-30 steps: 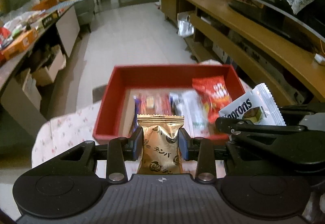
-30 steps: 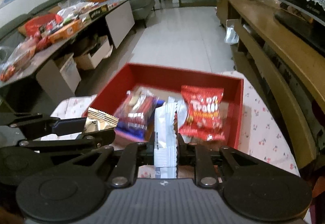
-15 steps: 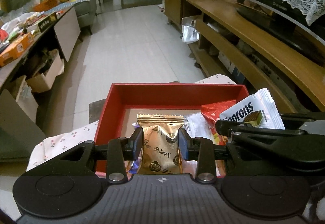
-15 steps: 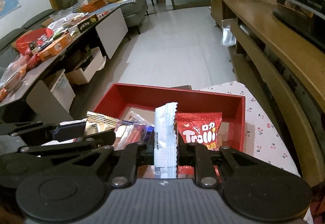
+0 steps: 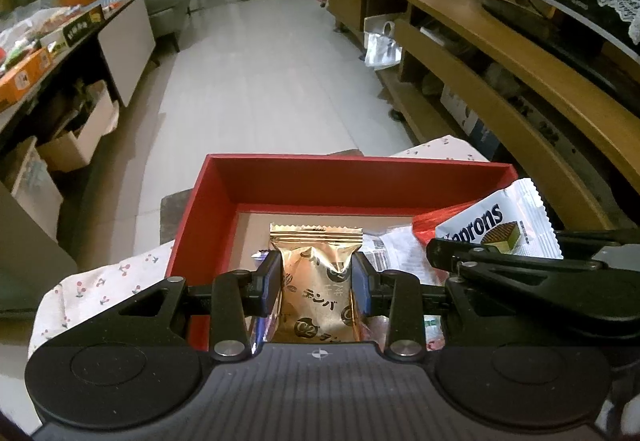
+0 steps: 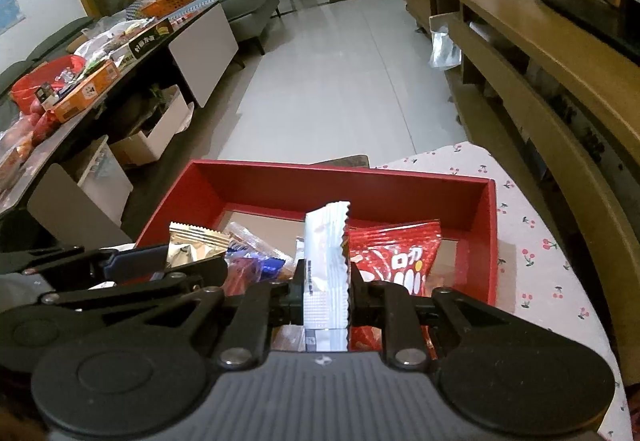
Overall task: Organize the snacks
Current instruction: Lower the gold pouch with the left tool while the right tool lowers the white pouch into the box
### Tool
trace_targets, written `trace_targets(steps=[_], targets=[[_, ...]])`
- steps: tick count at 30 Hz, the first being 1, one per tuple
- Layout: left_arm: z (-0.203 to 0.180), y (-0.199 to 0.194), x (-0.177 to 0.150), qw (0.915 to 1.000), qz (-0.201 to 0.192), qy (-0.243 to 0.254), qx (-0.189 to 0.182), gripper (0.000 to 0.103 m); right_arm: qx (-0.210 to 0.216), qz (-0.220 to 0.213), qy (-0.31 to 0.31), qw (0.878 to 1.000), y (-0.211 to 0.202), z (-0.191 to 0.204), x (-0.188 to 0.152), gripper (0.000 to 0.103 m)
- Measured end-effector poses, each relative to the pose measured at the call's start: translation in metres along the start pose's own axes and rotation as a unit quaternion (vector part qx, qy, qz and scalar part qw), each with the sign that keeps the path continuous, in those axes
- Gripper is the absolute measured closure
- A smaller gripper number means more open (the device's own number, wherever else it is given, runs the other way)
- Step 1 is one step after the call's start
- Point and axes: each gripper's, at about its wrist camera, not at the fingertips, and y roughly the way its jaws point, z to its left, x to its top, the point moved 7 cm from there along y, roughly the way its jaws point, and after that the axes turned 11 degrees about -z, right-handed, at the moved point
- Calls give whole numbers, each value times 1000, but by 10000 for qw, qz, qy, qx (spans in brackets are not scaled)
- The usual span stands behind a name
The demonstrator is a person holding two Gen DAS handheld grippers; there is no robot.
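Gold pouch (image 5: 318, 289) in your left claw (image 5: 316, 283), white wafer (image 6: 326, 281) in right claw (image 6: 326, 291) — lower both into the red box (image 5: 344, 177) before letting go.

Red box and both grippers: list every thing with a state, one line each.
Left gripper: jaws shut on the gold foil snack packet, upright.
Right gripper: jaws shut on the white wafer packet, edge-on.
Open-topped red cardboard box: partly filled, back part bare.
Red gummy bag: lying flat in the box.
Blue-and-red wrapped snacks: lying in the box.
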Motion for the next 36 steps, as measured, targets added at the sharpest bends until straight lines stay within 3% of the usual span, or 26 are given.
trace_targets(steps=[15, 36], targets=[[3, 16, -5, 9997, 116, 81, 194, 56, -3, 49, -101, 9999, 21, -1, -5, 70], [7, 1, 5, 9996, -89, -9, 258, 38, -110, -126, -22, 9999, 3, -8, 10, 60]])
